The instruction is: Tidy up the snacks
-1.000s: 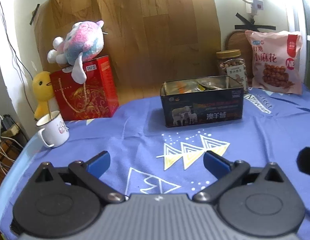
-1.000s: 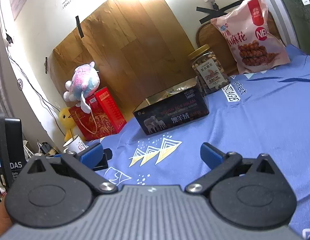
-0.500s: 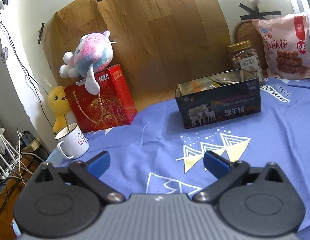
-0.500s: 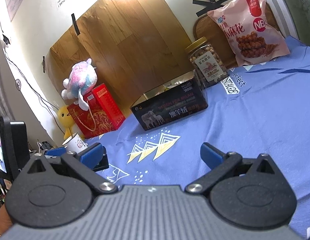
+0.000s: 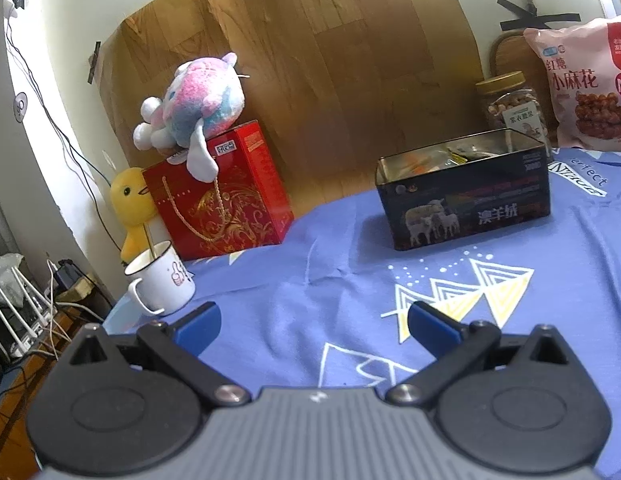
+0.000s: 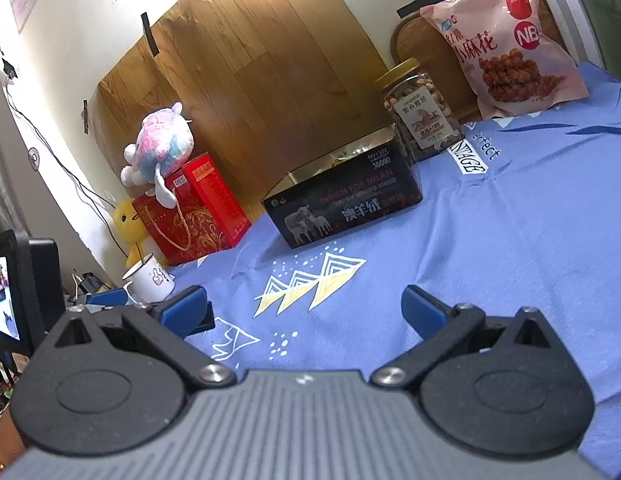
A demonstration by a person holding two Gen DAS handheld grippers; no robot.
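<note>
Behind the tin [image 5: 464,196] on the table [image 5: 310,280], a jar [image 5: 512,106] and bag [image 5: 582,84] (partly cropped) are standing; left gripper [image 5: 312,322] and right gripper [image 6: 302,304] are hovering wide, empty, tin contents unclear.

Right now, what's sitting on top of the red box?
A pink-and-blue plush toy lies on top of the red gift box, one white ear drooping over the front. Its body covers most of the box's top, so anything under it is hidden.

Open dark tin [image 5: 466,204] holding snacks – nut jar [image 5: 512,106], pink bag [image 5: 586,88] behind
</note>
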